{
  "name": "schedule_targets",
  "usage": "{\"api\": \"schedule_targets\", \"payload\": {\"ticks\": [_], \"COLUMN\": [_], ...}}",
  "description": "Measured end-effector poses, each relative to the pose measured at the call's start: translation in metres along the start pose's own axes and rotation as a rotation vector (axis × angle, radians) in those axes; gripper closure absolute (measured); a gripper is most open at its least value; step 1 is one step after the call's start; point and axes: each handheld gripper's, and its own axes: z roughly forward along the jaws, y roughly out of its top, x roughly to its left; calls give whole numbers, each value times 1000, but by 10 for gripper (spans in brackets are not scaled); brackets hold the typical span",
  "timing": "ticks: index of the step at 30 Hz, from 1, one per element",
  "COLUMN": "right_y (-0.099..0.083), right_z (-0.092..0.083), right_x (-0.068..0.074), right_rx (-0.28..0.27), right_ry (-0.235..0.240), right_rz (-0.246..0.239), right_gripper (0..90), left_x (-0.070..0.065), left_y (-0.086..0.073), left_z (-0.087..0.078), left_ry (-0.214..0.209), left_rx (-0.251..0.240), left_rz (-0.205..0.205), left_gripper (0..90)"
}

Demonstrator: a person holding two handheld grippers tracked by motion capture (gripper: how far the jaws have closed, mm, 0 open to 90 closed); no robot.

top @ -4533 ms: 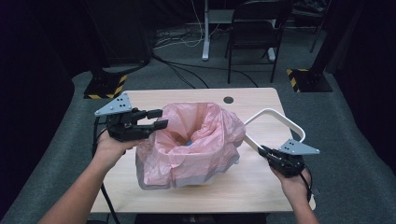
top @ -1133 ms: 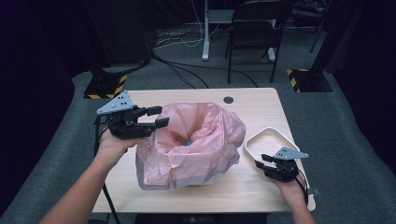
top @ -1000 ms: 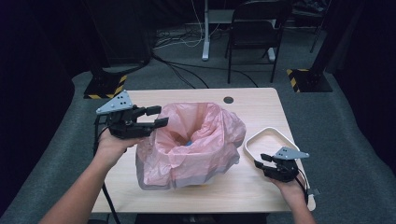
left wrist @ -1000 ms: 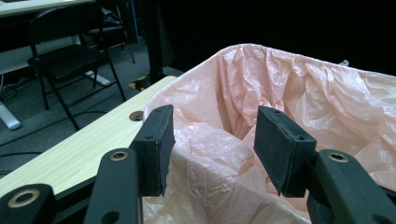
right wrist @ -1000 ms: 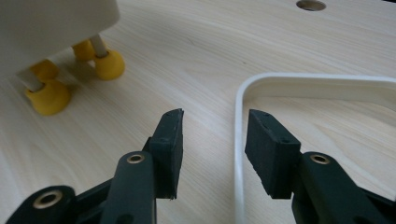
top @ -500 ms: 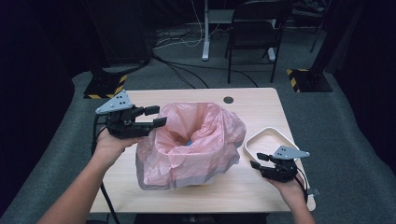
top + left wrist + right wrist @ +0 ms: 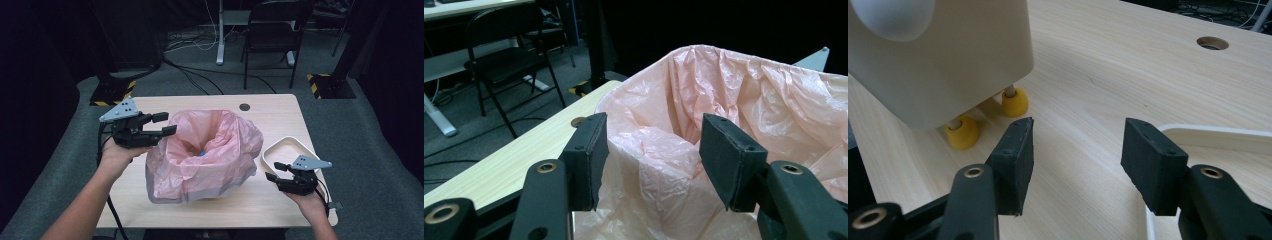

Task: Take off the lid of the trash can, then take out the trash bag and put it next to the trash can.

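Worktop (image 7: 280, 112) first: on it we see a bin (image 7: 943, 55) dressed with a pink bag (image 7: 205, 150), standing in the middle, and a white lid ring (image 7: 285, 150) lying flat just to its right. We judge that the ring was just put down and the bag is being arranged on the bin, so the next move calls for both grippers to take the bag's edge and pull it even over the rim.

Bag mouth points up; the bag's long axis is upright, though the plastic is crumpled and leans a little. The ring lies with its long axis running away from us.

Left gripper (image 7: 162, 125) hovers at the bag's left edge, its jaws spread with nothing pinched. Right gripper (image 7: 275, 171) is near the ring's near end; its jaws have just been opening and stand spread, empty between.
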Motion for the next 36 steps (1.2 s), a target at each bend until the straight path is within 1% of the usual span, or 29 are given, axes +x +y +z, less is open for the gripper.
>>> {"api": "schedule_targets", "payload": {"ticks": [11, 16, 22, 24, 32, 36], "right_y": [7, 11, 20, 23, 42, 49], "right_z": [-1, -3, -9, -11, -18, -18], "right_x": [9, 12, 16, 19, 37, 44], "right_rx": [-9, -13, -38, -44, -77, -80], "right_ry": [17, 24, 33, 43, 94, 115], "right_rz": [-32, -33, -39, -43, -90, -105], "right_gripper": [437, 435, 435, 435, 427, 425], "left_x": [1, 4, 8, 9, 16, 18], "left_y": [3, 4, 4, 4, 5, 5], "left_z": [-3, 0, 5, 7, 11, 13], "left_ry": [8, 16, 23, 25, 40, 42], "left_rx": [-8, -5, 0, 2, 12, 22], "left_rz": [-2, -13, -22, -26, -43, -50], "left_gripper": [443, 443, 443, 443, 452, 469]}}
